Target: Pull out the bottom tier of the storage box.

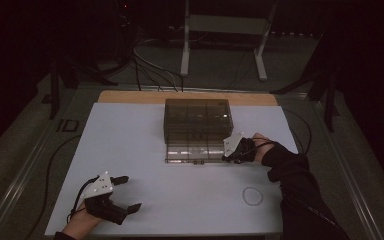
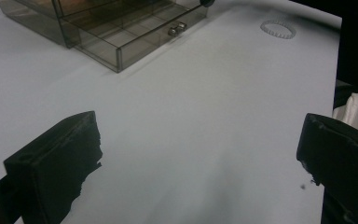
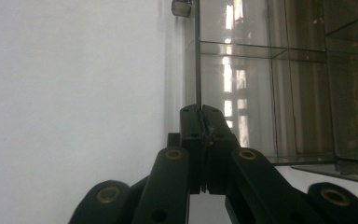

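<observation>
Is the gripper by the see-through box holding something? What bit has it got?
Yes. The right gripper is shut on the front wall of the box's pulled-out bottom drawer, near its right end. The left gripper is open, holding nothing.

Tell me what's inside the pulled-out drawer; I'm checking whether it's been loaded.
The drawer shows clear dividers and seemingly bare compartments. Its back part, under the organizer box, is hidden.

Drawer box (image 1: pixel 197 120): smoky see-through plastic, glossy, with bright reflections on its panels. Pulled-out drawer (image 2: pixel 135 35) is the same tinted clear plastic; its two small knobs (image 2: pixel 177 29) look like shiny metal. Table (image 1: pixel 130 150) top: white, smooth, matt; a wood-toned strip shows along the far edge. Ring (image 2: pixel 278 28) near the right edge: pale, beaded or ribbed, material unclear. Left gripper (image 2: pixel 200 154) pads: black, matt, rough-edged. Right gripper (image 3: pixel 201 112) links: black matt plastic with brass-coloured pins.
</observation>
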A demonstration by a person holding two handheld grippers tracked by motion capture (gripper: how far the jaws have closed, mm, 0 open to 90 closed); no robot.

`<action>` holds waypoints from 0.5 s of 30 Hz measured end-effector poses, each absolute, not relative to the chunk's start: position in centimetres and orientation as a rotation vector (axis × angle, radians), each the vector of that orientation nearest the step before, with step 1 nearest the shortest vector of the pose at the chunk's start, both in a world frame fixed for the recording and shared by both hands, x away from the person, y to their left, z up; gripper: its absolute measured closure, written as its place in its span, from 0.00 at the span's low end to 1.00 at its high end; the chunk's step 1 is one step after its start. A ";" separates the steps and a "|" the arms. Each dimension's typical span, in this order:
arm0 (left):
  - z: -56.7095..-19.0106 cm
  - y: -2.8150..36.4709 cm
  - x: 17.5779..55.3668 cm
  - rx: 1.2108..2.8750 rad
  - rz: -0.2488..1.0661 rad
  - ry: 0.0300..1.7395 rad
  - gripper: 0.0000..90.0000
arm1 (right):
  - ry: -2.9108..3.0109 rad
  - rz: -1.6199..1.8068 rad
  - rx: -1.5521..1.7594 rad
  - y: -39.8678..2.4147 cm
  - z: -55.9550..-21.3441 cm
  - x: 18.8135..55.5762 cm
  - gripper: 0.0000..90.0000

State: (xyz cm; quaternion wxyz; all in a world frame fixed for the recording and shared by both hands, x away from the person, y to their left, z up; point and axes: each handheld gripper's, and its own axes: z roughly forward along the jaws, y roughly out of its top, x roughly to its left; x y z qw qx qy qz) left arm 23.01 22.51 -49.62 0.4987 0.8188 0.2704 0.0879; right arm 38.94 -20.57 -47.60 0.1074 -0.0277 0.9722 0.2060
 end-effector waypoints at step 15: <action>-49.7 22.5 23.0 1.986 0.214 0.653 0.00 | 2.844 0.659 -0.074 -21.1 -48.0 38.5 0.99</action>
